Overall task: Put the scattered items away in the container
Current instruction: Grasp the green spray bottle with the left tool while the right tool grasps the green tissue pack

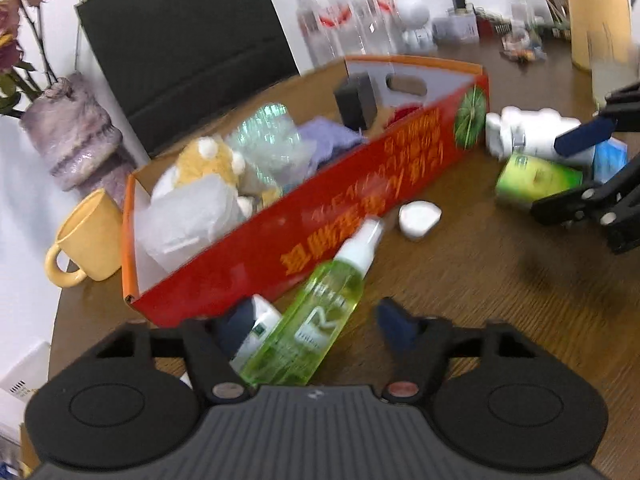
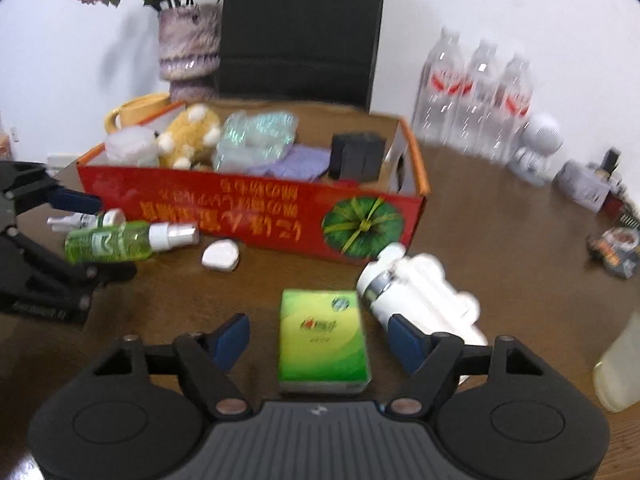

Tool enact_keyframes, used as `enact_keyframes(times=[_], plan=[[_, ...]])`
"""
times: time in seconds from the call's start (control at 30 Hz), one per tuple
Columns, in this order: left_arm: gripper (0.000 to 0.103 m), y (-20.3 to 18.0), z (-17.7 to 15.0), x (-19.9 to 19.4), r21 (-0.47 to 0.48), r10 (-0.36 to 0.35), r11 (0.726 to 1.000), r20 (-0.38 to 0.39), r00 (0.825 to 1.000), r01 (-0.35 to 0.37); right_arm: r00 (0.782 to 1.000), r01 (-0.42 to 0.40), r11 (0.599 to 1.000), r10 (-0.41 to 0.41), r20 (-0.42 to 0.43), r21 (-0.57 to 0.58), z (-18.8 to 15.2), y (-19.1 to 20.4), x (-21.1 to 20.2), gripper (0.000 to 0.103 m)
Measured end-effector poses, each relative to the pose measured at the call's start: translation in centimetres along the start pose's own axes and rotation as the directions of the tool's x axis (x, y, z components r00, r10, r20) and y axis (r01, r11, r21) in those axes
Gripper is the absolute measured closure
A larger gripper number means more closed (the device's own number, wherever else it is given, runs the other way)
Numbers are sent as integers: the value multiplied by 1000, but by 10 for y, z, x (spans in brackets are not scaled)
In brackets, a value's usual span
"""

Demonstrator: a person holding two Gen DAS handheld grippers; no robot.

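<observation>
Left gripper wide around green spray bottle; right gripper wide around green packet. Close squarely mid-body, lift clear over red box wall.

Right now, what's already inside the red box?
Inside the red box: white plastic bag, yellow plush toy, bubble wrap, purple cloth, black cube. Anything underneath them is covered.
</observation>
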State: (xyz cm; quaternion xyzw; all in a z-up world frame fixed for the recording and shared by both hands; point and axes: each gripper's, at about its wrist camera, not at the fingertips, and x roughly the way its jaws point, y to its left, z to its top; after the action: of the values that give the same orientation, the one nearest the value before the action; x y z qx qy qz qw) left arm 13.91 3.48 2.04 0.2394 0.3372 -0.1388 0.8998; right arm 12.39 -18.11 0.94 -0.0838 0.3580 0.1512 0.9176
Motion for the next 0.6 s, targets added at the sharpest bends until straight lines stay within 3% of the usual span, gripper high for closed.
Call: enact_keyframes(times=[0.07,0.13,0.17,0.23,0.3,0.47,0.6], plan=[[39,-1,-2,-4,2,-13,1000,-12,1000,13,1000,-14,1000,14,-21,-3,-5,1,7,34],[39,-2,-4,-10,-6,-45,999,-26,999,45,999,-28,999,29,-25,16,-8,0,10,52],[38,-7,-6,-16,1,-52,999,-22,998,52,998,-50,998,51,-23,39,-9,-2,9,55],[36,-16,-8,-27,12,-75,997,-15,997,75,995,-93,994,95,-23,57,-11,-2,5,56],[35,-20,-8,-35,-15,-153,988,-9,988,153,988,-150,988,151,-20,46,-13,-1,-1,56],[18,-12,-8,-34,-90,-127,988,6,992,127,989,-148,988,148,-7,46,-18,1,-8,55],[20,-9,-7,-24,-126,-139,983,-9,990,137,988,-152,987,152,-9,59,-20,1,-11,55]])
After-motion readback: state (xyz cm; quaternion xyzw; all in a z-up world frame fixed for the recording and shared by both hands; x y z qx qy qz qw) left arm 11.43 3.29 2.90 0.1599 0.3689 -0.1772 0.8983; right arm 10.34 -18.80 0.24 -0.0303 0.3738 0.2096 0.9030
